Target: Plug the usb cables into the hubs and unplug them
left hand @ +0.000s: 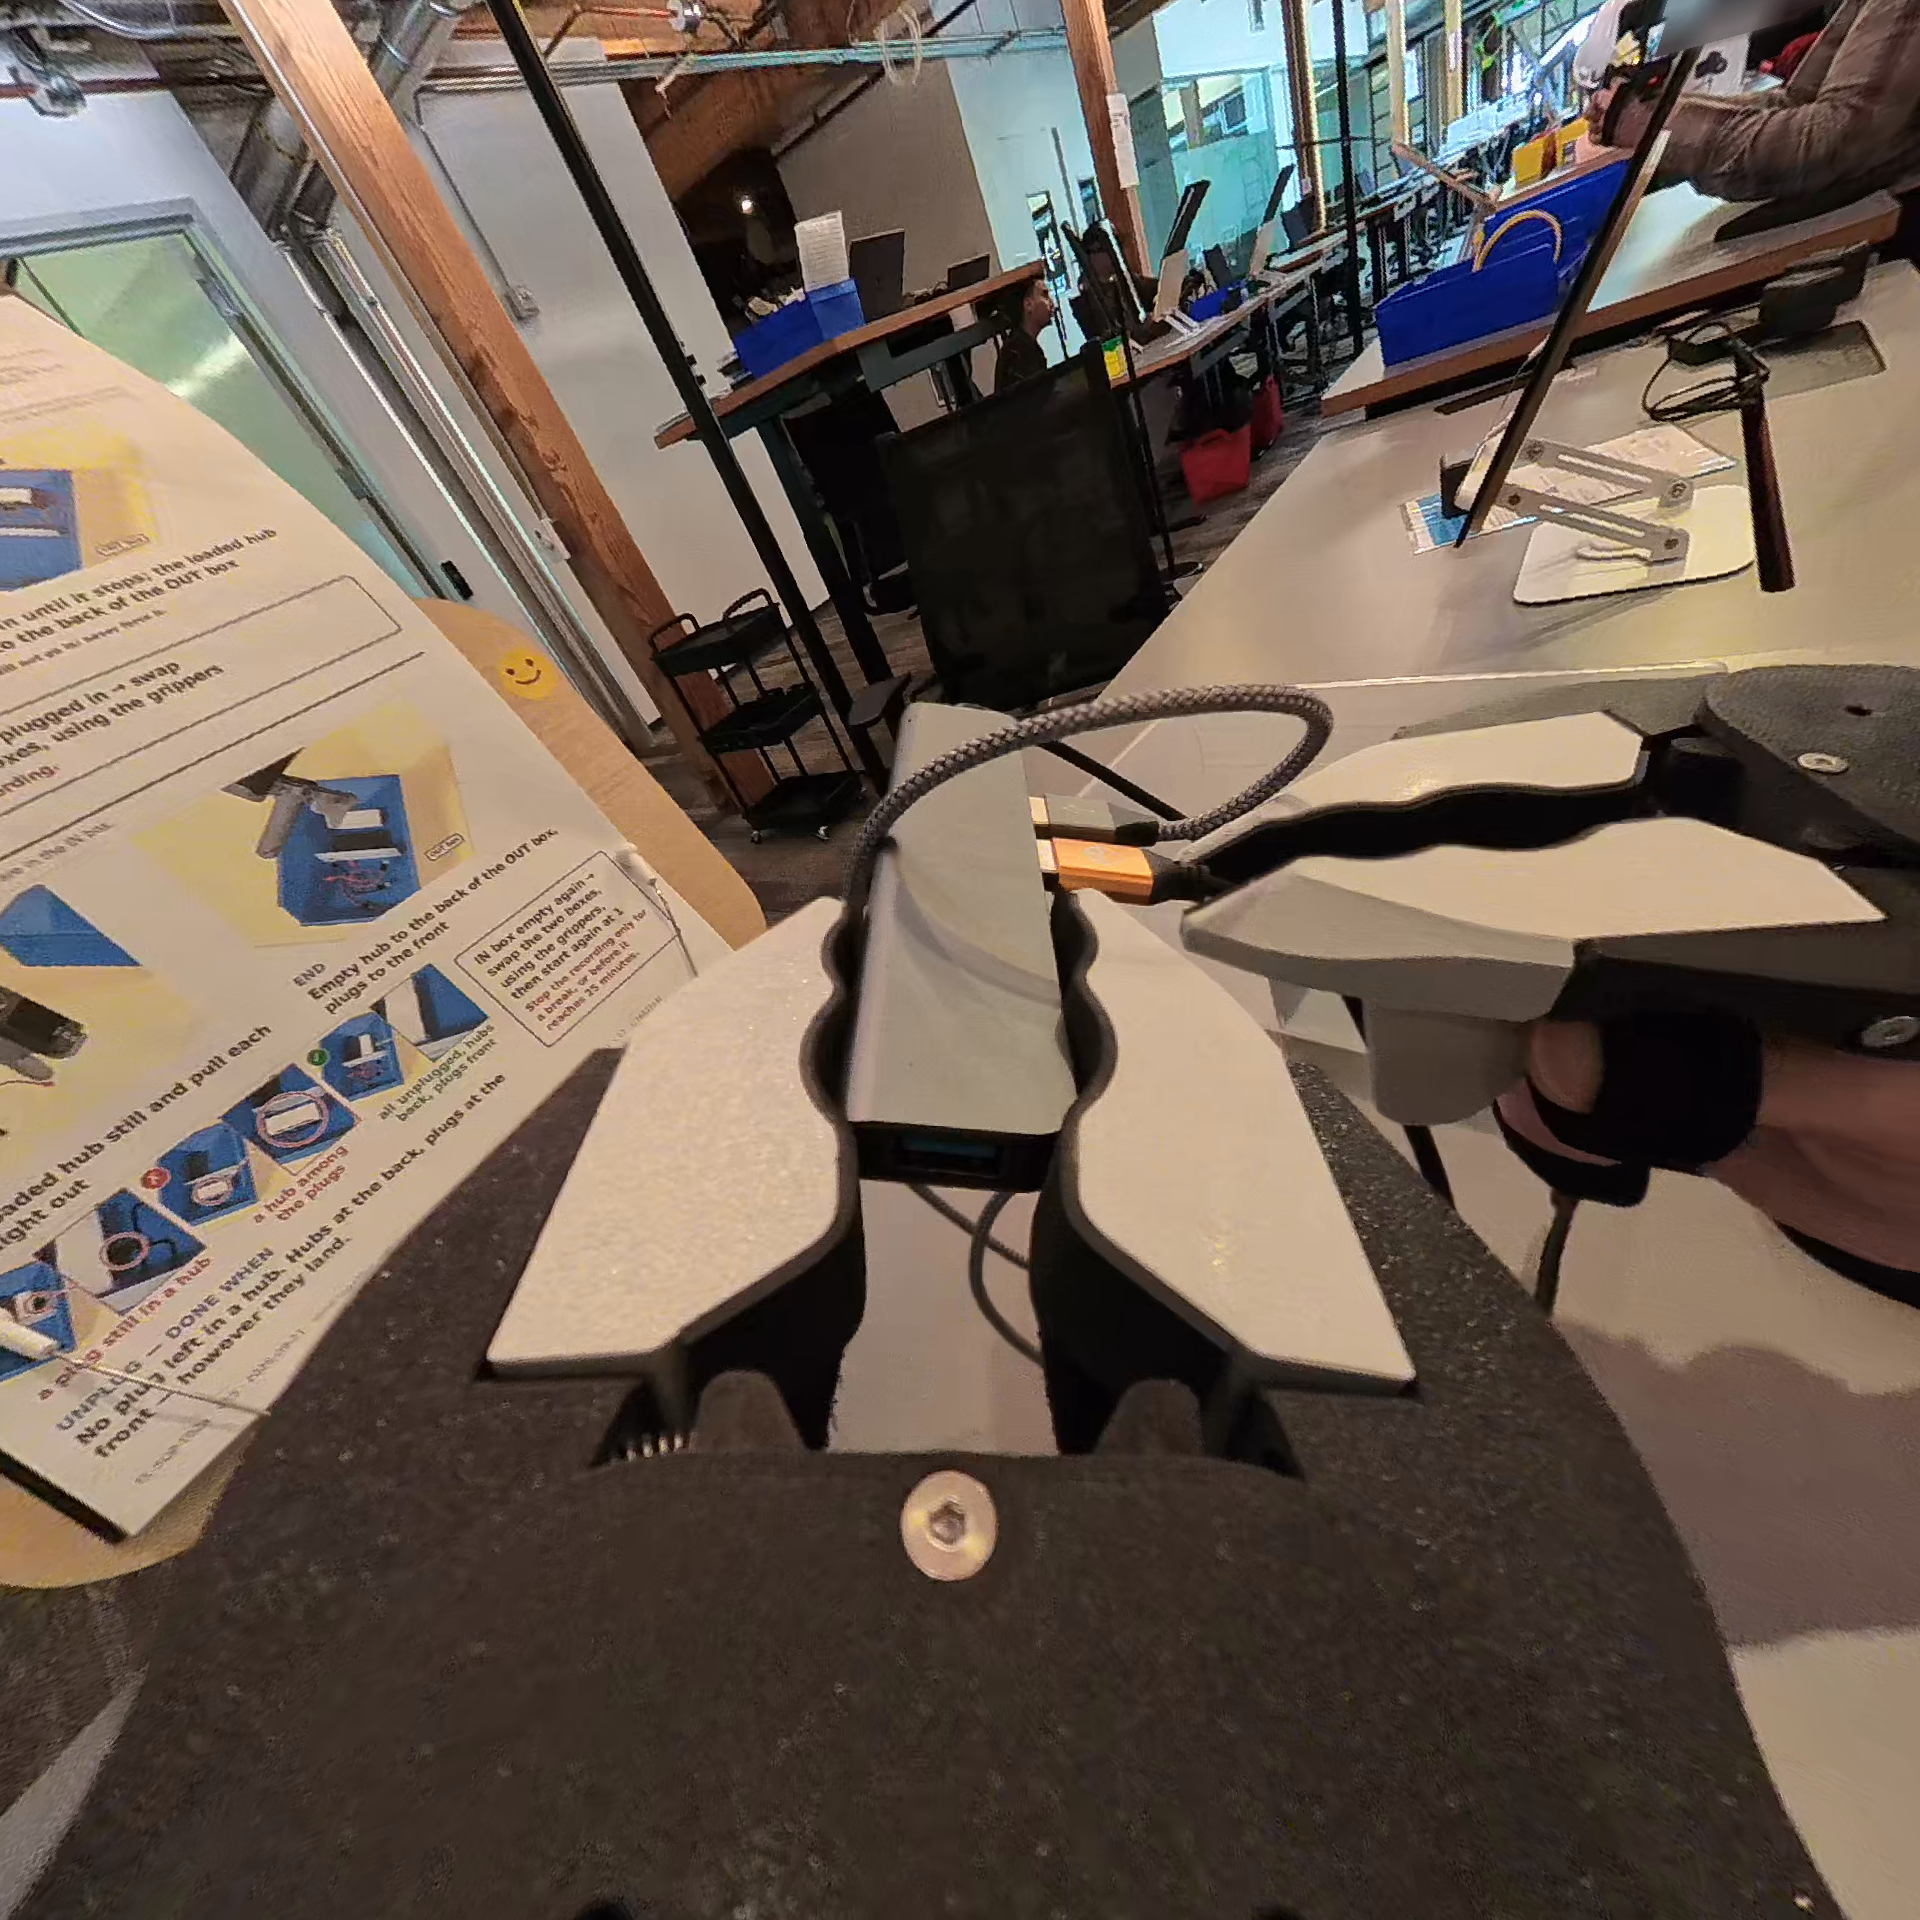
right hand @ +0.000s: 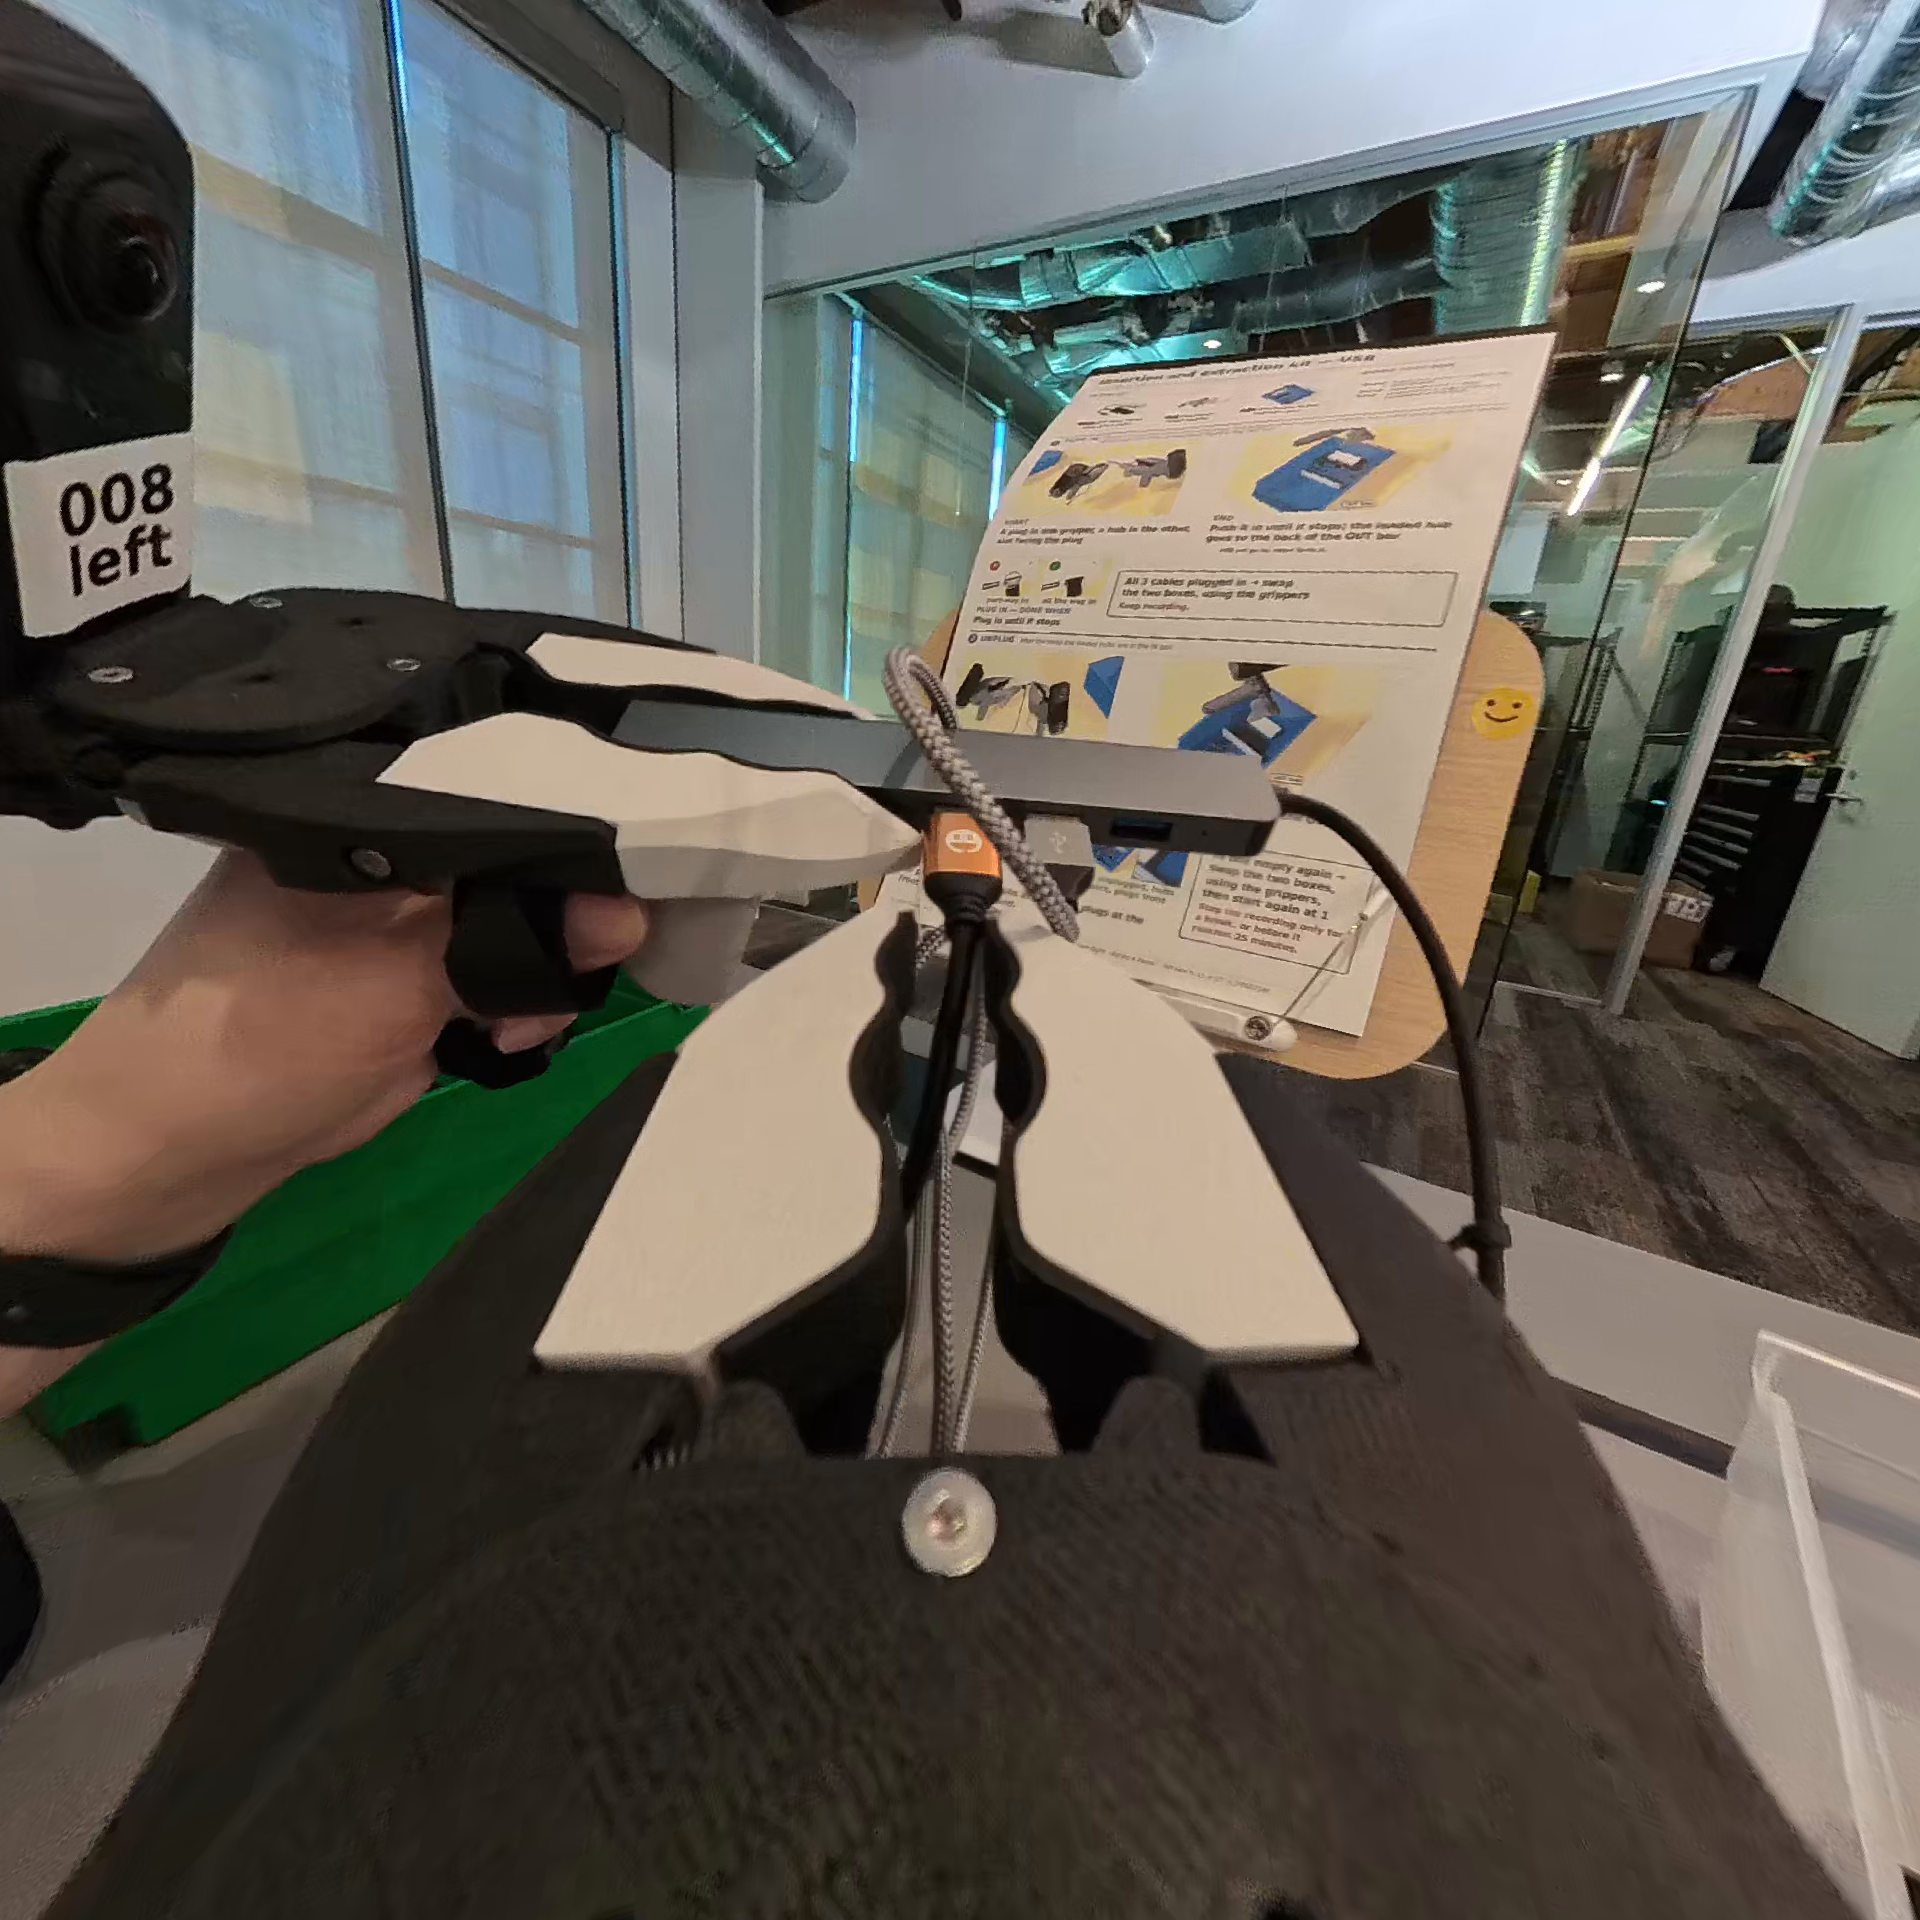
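My left gripper point(left hand: 956, 914) is shut on a grey USB hub point(left hand: 951, 935) and holds it in the air above the table. An orange plug point(left hand: 1101, 868) sits in the hub's side, and a dark grey plug point(left hand: 1081, 814) on a braided cable point(left hand: 1195, 717) sits in the port beside it. My right gripper point(left hand: 1226, 868) comes in from the right, closed on the black cable just behind the orange plug. In the right wrist view my right gripper point(right hand: 951, 940) pinches that cable below the orange plug point(right hand: 961, 852), under the hub point(right hand: 1091, 774) held by the left gripper point(right hand: 888, 774).
An instruction sheet on a wooden board point(left hand: 260, 883) stands behind the hub, also in the right wrist view point(right hand: 1247, 623). A green bin point(right hand: 364, 1195) lies at the left and a clear plastic box point(right hand: 1818, 1558) at the right. The hub's own black cable point(right hand: 1455, 1039) hangs down. A stand point(left hand: 1621, 520) is on the white table point(left hand: 1351, 582).
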Motion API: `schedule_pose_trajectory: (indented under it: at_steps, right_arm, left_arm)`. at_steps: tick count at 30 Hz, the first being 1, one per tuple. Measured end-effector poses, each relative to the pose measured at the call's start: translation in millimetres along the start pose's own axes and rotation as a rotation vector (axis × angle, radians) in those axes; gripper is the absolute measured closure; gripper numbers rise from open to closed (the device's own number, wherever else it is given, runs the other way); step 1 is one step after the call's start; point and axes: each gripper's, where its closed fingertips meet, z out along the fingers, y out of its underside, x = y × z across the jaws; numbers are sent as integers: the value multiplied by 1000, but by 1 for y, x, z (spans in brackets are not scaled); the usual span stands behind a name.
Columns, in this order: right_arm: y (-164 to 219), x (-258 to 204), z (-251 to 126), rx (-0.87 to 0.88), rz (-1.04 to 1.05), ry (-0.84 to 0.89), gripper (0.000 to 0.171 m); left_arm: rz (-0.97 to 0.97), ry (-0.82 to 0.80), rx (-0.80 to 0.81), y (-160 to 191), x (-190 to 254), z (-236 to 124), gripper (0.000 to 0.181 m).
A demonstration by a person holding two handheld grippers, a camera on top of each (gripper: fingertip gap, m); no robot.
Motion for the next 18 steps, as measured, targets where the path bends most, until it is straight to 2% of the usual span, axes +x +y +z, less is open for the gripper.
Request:
schedule_pose_trajectory:
  at_steps: [1, 18]
  right_arm:
    - [0, 3, -1, 6, 7, 13, 163]
    - [6, 6, -3, -6, 20, 14, 164]
  left_arm:
    - [-6, 6, -1, 1, 1, 1, 146]
    - [-3, 8, -9, 6, 3, 6, 146]
